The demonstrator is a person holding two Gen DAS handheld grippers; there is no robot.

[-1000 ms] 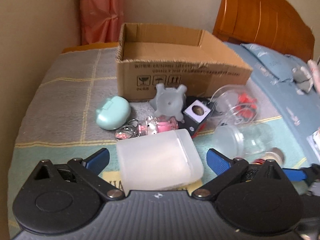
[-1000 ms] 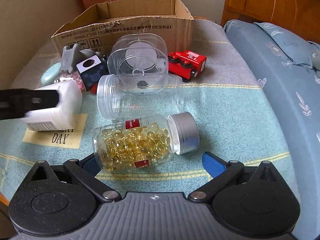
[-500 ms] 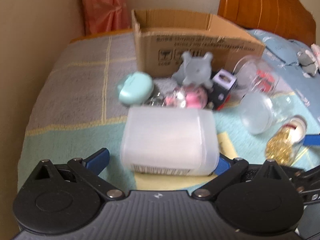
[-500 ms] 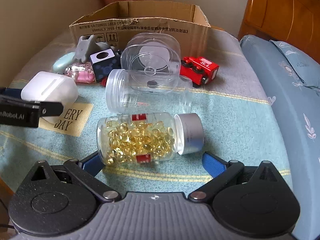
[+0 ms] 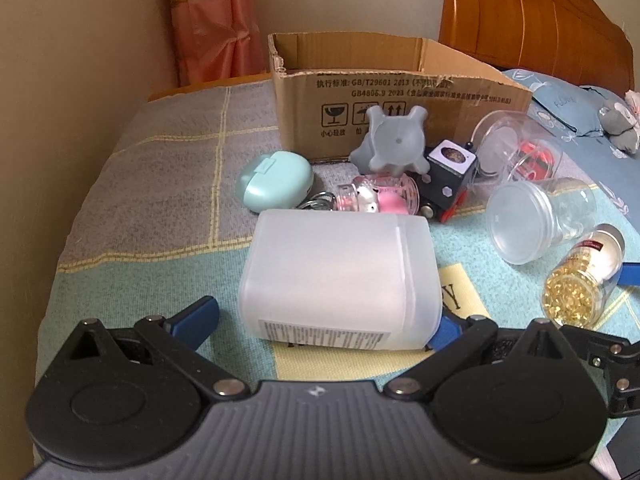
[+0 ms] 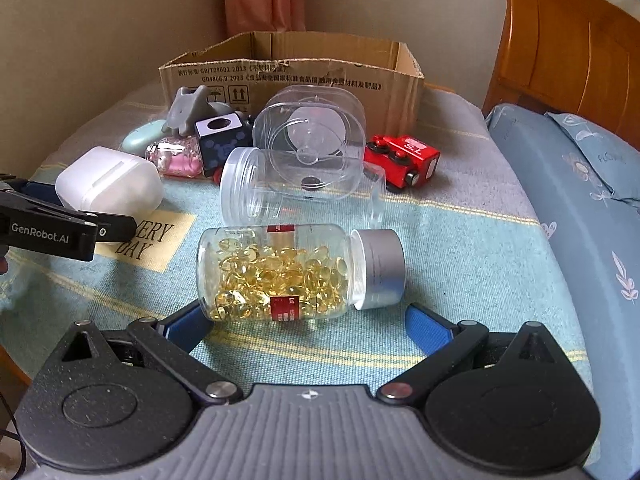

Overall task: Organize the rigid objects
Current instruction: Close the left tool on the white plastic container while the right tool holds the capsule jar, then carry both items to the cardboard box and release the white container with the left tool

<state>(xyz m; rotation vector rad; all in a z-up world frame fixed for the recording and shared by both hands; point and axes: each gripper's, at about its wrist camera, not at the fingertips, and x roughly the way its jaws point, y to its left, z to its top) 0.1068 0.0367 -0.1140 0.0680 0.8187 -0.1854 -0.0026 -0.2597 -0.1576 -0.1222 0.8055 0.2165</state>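
1. On the blanket-covered bed, toward its near edge, your left gripper has its jaws spread wide around a frosted white plastic box. One blue pad looks close to or against the box's right side, the other stands clear on the left, so the box is bracketed, not clamped.
2. Your right gripper is also wide open and holds nothing. A capsule bottle with a silver cap, full of yellow capsules, lies on its side just between and ahead of the fingertips.
3. Beyond the bottle lies an empty clear jar on its side, with a clear square container against it and a red toy train just beside that.
4. Farther back, near the bed's far edge, stands an open cardboard box. Its floor is hidden, so what it holds cannot be told.
5. In front of the cardboard box cluster a mint case, a grey plastic figure, a pink keychain bottle and a black cube.
6. Judging by this, the sorting has barely started: every visible item is outside the cardboard box, which is probably where they go. Closing on the white box and the capsule bottle seems the step in hand.
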